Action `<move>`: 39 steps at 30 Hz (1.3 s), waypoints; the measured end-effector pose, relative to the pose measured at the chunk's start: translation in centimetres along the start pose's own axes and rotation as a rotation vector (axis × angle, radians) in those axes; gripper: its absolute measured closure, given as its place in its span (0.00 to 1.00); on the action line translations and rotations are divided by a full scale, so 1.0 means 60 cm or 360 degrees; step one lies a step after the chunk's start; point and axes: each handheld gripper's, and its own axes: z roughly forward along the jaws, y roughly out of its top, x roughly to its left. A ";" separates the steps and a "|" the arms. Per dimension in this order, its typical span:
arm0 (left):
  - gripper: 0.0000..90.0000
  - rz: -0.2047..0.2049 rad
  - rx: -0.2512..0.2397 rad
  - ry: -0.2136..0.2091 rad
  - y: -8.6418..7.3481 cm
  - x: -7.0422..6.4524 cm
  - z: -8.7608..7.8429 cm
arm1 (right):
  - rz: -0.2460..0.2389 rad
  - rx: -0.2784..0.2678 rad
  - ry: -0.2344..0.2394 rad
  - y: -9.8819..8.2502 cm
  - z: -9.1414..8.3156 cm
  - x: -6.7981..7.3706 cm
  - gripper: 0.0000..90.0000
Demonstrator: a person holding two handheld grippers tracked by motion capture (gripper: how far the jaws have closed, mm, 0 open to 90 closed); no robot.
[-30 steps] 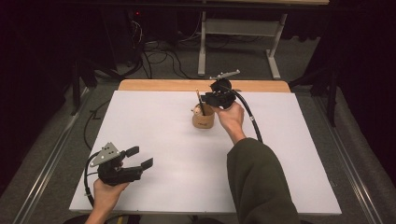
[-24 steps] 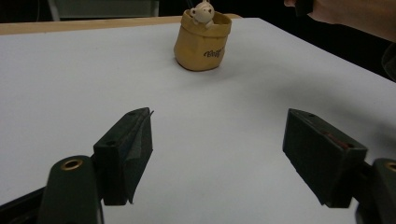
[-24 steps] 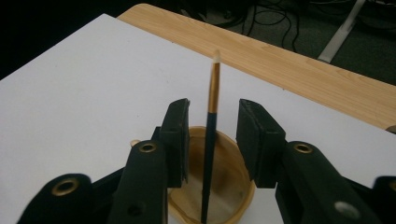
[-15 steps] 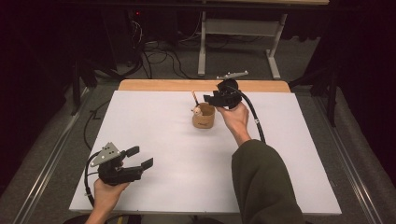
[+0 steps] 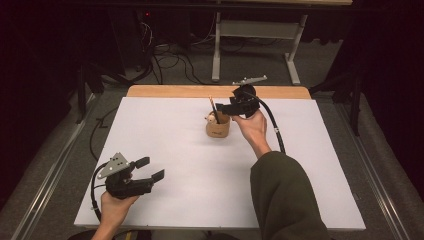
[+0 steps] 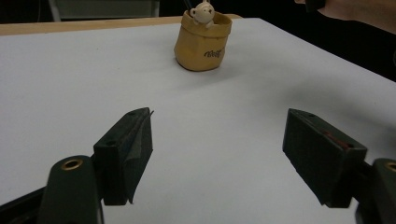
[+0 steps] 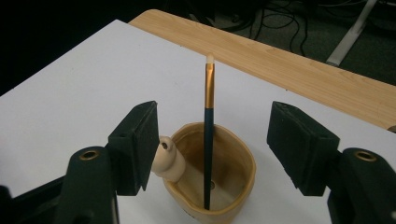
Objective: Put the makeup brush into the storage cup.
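Pencil (image 7: 208, 135) stands in the tan cup (image 5: 218, 127) at the desk's (image 5: 165, 130) twelve o'clock, the right hand-held gripper (image 5: 226, 108) having just spread around it, release apparently done, withdrawal likely next; left hand-held gripper (image 5: 148, 169) spread, idle

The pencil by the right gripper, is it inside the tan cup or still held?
Inside. The pencil stands nearly upright in the tan cup. The right gripper has just been opening, and its pads stand clear on either side of the pencil.

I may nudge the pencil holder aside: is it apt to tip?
Probably not easily: the holder looks squat and wide-based. The pencil stands tall and loose inside, so it may swing or rattle. The right gripper, jaws just opened, no longer steadies it.
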 end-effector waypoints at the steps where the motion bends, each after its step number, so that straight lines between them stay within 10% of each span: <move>1: 0.27 -0.0003 -0.0003 0.0000 0.000 0.001 0.000 | -0.0005 0.0009 -0.0004 0.000 -0.002 -0.001 0.40; 39: 0.27 -0.0006 0.0007 0.0003 -0.001 0.000 0.003 | -0.0033 -0.0051 0.0021 -0.019 -0.057 -0.007 0.39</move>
